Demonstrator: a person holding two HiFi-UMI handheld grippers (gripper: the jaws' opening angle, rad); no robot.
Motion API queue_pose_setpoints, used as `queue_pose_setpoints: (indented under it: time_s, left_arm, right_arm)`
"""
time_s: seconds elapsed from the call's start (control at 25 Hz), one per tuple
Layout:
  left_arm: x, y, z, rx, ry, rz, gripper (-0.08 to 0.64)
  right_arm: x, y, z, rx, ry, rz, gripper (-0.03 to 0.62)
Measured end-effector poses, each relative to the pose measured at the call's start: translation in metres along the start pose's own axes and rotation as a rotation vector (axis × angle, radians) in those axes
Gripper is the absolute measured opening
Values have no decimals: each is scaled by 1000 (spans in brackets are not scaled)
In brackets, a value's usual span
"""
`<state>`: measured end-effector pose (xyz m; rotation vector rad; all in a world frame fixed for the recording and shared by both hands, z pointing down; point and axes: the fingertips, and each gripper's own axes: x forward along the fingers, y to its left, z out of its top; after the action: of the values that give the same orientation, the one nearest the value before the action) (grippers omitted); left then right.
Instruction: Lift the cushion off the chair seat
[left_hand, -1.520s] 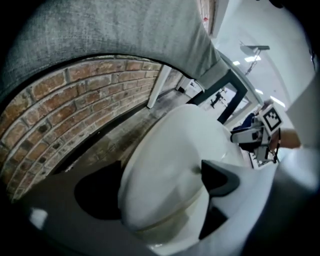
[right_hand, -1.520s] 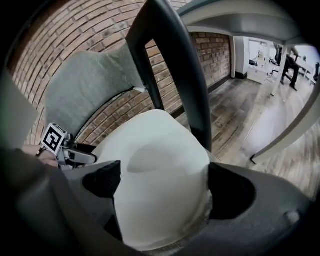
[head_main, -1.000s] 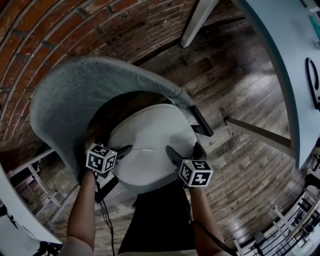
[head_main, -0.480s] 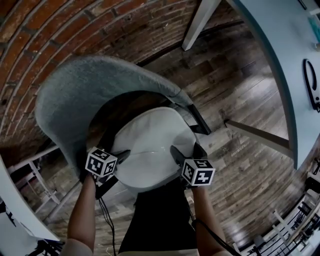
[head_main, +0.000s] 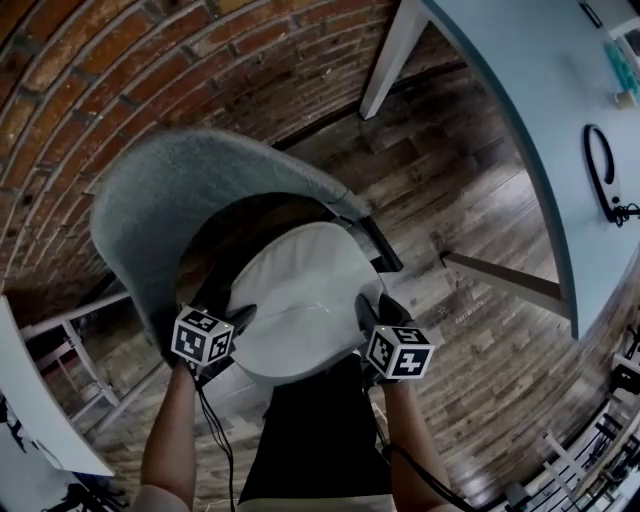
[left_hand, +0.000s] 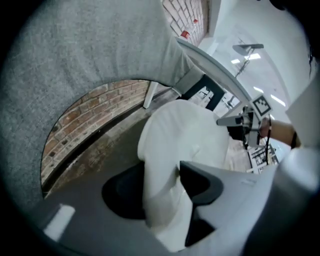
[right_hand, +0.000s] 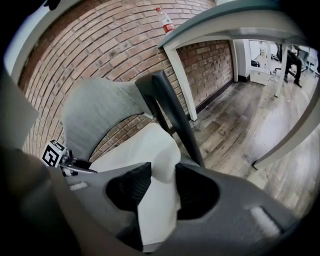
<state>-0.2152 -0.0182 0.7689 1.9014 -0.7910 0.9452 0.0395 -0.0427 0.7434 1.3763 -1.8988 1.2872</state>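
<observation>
The left gripper (left_hand: 162, 192) and right gripper (right_hand: 160, 192) were closing, each pinching the cushion's (head_main: 300, 300) near edge, over the chair (head_main: 150, 200) seat. Such shallow bites on soft fabric could slip, dropping it back.

A grey chair (head_main: 150, 200) stands on the wood floor (head_main: 470, 200), with a white cushion (head_main: 300, 290) over its seat. A black loop (head_main: 587, 160) lies on the table (head_main: 540, 80).

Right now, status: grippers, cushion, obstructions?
Jaws closing on left hand-held gripper and right hand-held gripper, each pinching cushion edge. Black armrest close beside right one.
</observation>
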Motion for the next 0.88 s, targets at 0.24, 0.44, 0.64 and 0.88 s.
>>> queue_pose_setpoints:
  time_s: [0.24,0.44,0.64,0.88]
  left_arm:
    - [-19,-29,9,-50,-26,6,175]
    - [-47,-58,15,-89,-57,15,150]
    - [-86,-82,20,-133,-105,29,140]
    - [-136,-112,36,-174,-182,33,140]
  right_arm:
    - [-31,18,18,-20,-21,31,88]
    - [-65,36,35,-50,-39,69,72]
    - [-103,60,56,-96,-55,119,64]
    - [-157,92,86,-147,-94,161,60]
